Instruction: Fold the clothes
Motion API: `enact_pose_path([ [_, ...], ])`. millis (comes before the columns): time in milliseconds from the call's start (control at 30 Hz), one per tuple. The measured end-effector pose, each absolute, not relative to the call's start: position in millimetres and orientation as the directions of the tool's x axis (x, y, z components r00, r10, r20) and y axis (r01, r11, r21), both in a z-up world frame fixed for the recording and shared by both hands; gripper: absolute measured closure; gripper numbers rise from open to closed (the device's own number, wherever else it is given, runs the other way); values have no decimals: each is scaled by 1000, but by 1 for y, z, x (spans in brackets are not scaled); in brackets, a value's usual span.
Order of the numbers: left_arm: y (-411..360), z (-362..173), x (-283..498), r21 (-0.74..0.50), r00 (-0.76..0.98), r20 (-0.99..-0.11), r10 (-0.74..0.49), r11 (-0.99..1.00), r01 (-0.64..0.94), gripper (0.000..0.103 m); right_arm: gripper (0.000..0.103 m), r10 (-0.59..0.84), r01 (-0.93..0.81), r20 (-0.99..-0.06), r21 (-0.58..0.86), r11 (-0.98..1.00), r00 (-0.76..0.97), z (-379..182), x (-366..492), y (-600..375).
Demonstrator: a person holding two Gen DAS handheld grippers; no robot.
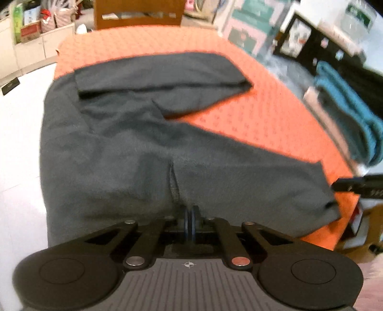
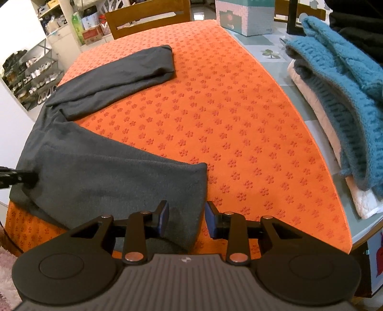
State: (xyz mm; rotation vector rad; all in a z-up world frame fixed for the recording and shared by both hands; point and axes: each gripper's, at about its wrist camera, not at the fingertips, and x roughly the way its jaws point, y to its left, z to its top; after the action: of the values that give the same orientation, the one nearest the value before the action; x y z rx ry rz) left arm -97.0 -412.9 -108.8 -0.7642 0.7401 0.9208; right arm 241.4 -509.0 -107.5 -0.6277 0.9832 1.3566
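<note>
Item: dark grey trousers (image 1: 115, 148), spread across the near left part of the tabletop (image 2: 239, 134), which carries an orange cover with a small flower pattern; the waist end hangs over the left edge, one leg runs along the near edge toward the right, the other leg (image 2: 115, 79) angles toward the far edge and lies doubled back on itself. Left tongs (image 1: 190, 221): pressed together, pinching a raised ridge of the trousers' fabric at the near edge, blue pads meeting on the cloth. Right tongs (image 2: 186, 219): spread wide, fingers (image 2: 164, 215) set either side of the hem end of the near leg, the left pad over the grey cloth, the right pad over the orange cover; no cloth is gripped. Along the right edge of the tabletop: a stack of folded clothes (image 2: 335, 100), a teal knit on top, grey and pale pieces beneath. Behind the far edge: a wooden chair (image 2: 148, 19). At the far right corner: a pink and teal box (image 2: 244, 16).
</note>
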Motion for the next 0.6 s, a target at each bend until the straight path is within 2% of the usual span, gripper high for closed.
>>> enact_pose_path([
  [300, -418, -80, -146, -233, 354, -806, 475, 295, -927, 98, 65, 524, -974, -850, 159, 162, -51, -104, 233, -505],
  [600, -404, -117, -181, -231, 294, -853, 432, 193, -954, 97, 65, 501, -984, -863, 137, 112, -63, -107, 211, -502],
])
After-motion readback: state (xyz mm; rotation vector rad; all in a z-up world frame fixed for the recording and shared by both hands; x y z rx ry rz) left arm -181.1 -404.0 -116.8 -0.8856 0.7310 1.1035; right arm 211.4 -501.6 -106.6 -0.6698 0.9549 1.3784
